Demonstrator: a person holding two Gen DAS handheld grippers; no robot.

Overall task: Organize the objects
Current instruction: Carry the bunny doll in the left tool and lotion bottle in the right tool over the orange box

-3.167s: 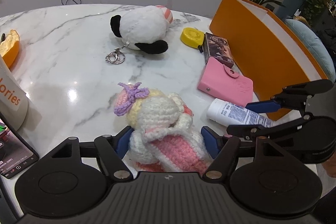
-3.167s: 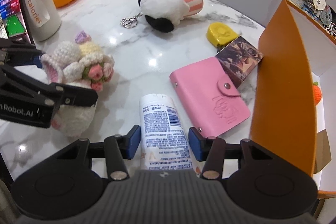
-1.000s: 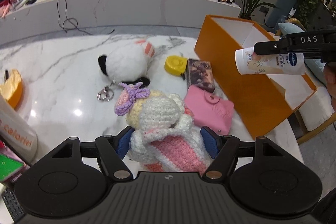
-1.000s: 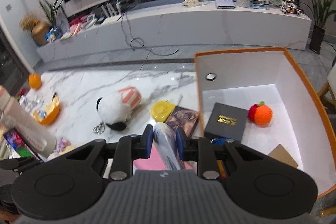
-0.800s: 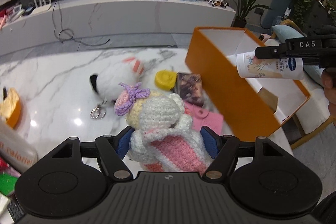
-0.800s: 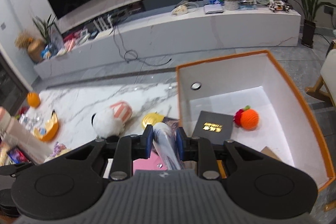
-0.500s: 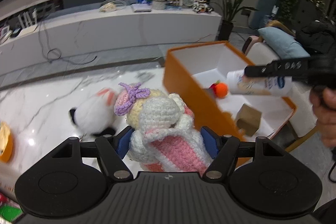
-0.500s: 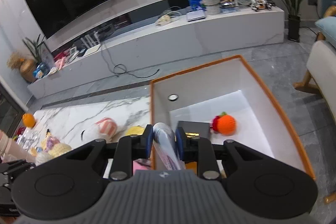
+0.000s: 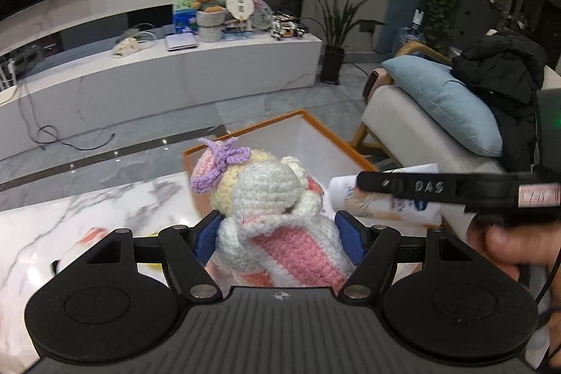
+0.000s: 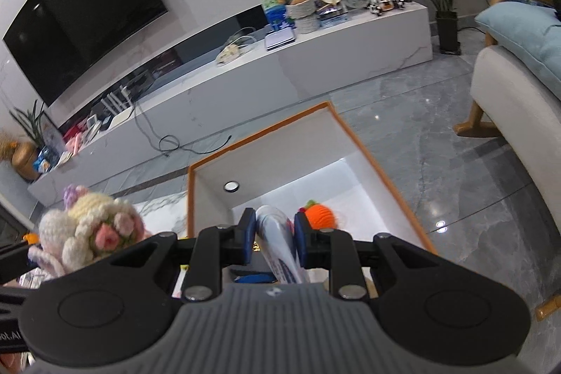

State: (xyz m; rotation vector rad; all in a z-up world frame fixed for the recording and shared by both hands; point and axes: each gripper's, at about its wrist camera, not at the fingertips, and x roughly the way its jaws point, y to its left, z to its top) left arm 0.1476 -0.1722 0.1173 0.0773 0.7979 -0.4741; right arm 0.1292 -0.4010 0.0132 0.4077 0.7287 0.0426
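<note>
My left gripper (image 9: 277,232) is shut on a crocheted doll (image 9: 266,198), white and pink with a purple bow, held in the air at the near edge of the orange box (image 9: 333,135). The doll also shows at the left of the right wrist view (image 10: 91,230). My right gripper (image 10: 273,233) is shut on a white tube (image 10: 280,247) and holds it over the open orange box (image 10: 368,160). The tube also shows in the left wrist view (image 9: 382,202). An orange crochet fruit (image 10: 320,216) lies inside the box.
The marble table (image 9: 87,209) lies left of the box. A beige armchair with a blue cushion (image 9: 445,100) stands to the right of the box. A long white TV bench (image 10: 280,65) runs along the far wall.
Both grippers have risen and moved right toward the orange box with their loads. The doll now hangs at the box's near edge and the tube is over the box's inside.
</note>
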